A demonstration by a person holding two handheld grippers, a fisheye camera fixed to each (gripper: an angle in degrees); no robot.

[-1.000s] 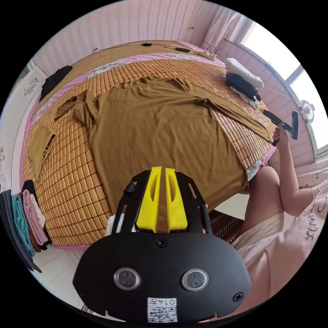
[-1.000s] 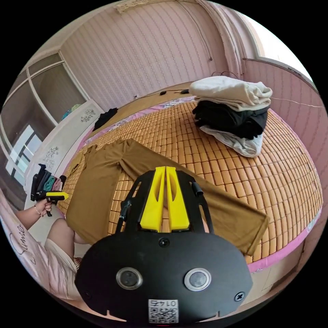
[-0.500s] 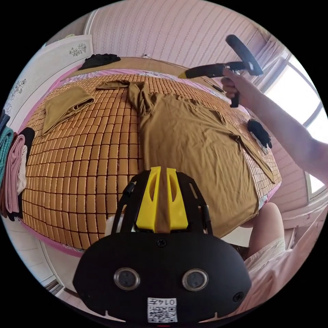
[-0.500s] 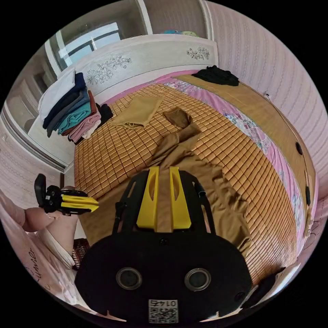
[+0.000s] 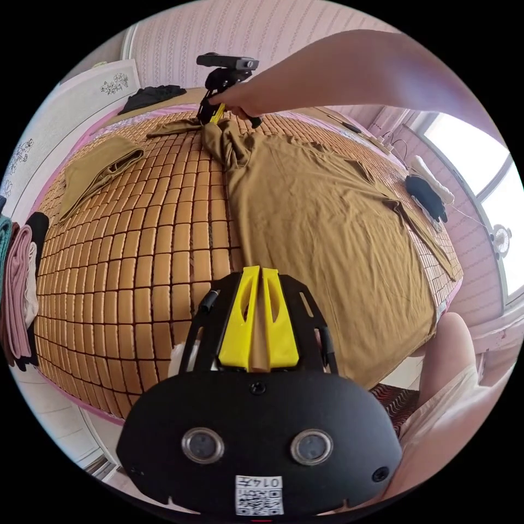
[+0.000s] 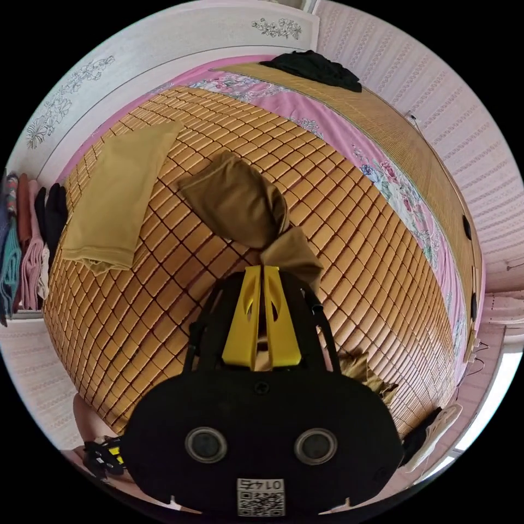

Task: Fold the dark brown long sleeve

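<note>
The dark brown long sleeve shirt (image 5: 327, 218) lies spread front-down on the bamboo mat (image 5: 136, 262) of a bed, its hem hanging over the near edge. One sleeve is bunched and twisted (image 6: 240, 202) at the far side; the other sleeve (image 5: 426, 234) stretches to the right. My right gripper (image 6: 262, 268) is at that bunched sleeve, jaws closed on a raised fold of it; the left gripper view has it as the right gripper (image 5: 216, 114) under an outstretched arm (image 5: 355, 71). My left gripper (image 5: 257, 271) hangs shut above the near mat, holding nothing.
A folded tan garment (image 6: 120, 191) lies on the mat beside the sleeve. Stacked clothes (image 5: 19, 284) sit off the bed's left end, a black garment (image 6: 314, 68) at the back, a black-and-white pile (image 5: 428, 194) at the right. The person's leg (image 5: 453, 355) is by the near edge.
The right gripper has swung across the bed from the right-hand sleeve to the bunched sleeve, and its jaws have narrowed onto it. The left gripper stayed near the bed edge, shut.
</note>
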